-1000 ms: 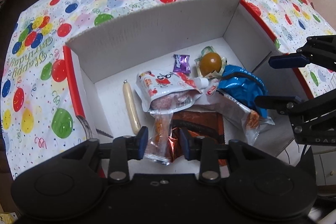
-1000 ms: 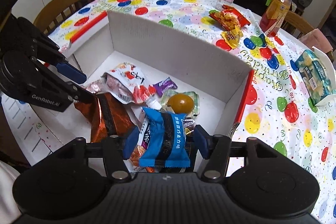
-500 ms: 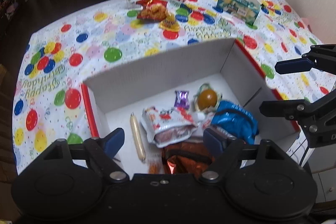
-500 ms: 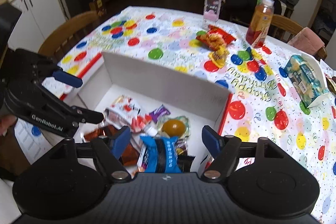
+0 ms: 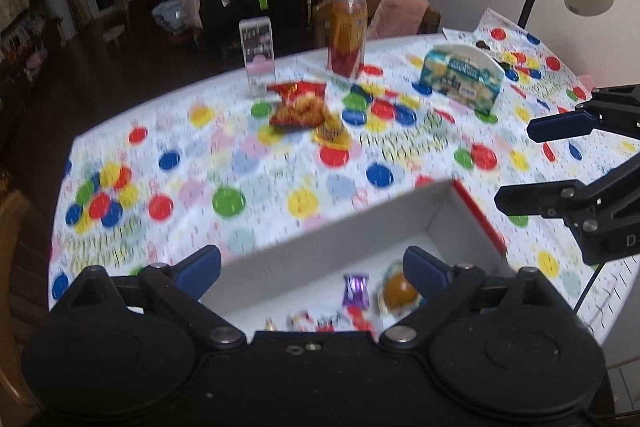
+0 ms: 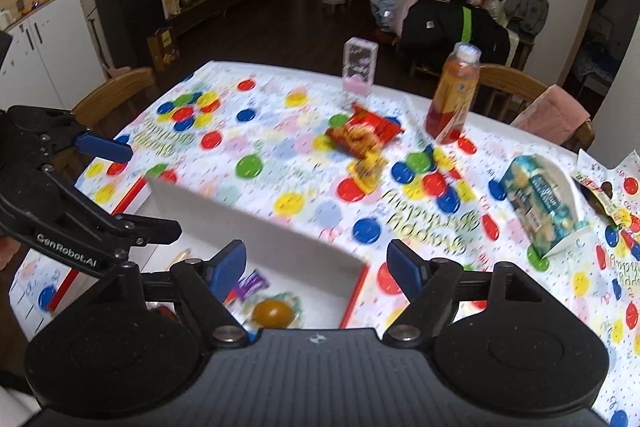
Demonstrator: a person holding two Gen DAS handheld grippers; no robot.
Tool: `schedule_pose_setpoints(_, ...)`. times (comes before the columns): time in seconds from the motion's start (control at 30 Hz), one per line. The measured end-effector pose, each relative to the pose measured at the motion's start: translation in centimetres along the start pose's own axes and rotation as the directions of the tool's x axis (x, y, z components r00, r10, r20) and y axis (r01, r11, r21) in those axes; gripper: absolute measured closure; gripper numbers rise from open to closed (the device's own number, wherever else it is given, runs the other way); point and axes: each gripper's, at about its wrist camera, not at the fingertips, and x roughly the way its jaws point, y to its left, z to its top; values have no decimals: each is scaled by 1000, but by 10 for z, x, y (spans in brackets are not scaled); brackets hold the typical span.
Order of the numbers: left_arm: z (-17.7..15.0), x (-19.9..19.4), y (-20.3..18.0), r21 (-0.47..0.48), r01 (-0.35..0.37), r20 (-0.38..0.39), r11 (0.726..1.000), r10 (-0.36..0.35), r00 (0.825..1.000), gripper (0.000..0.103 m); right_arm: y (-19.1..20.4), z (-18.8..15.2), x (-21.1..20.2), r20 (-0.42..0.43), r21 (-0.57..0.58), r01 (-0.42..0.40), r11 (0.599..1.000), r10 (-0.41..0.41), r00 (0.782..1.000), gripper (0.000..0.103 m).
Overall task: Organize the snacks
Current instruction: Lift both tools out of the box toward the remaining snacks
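The white box (image 5: pixel 352 227) sits on the dotty table (image 5: pixel 240 163), its near part hidden. The left gripper (image 5: pixel 312 267) and right gripper (image 6: pixel 316 263) are spread wide, holding nothing. The red snack bag (image 6: pixel 362 133) is blurry, beyond the box.

We are looking at a white tablecloth (image 5: pixel 256 163) printed with red, blue, yellow and green balloon dots. A white cardboard box (image 5: pixel 332 239) is showing a red edge. A red crinkly snack bag (image 6: pixel 362 133) and a small yellow packet (image 6: pixel 366 169) are lying on it. An orange-and-red plastic drink bottle (image 6: pixel 454 95) is wearing a white cap. Inside the box, a purple wrapped candy (image 5: pixel 355 289) is showing.
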Motion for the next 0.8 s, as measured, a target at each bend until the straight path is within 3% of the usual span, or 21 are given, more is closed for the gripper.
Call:
schedule_pose_setpoints(0.43,74,39,4,-56,-51,93,997,56,994,1,-53,42,45,26,-4,20,1000,-20,999,26)
schedule_pose_setpoints(0.8,126,133,22,-145,-95,-23,985,92,995,1,-85,49,133,-45,29,-25,999,26,999,26)
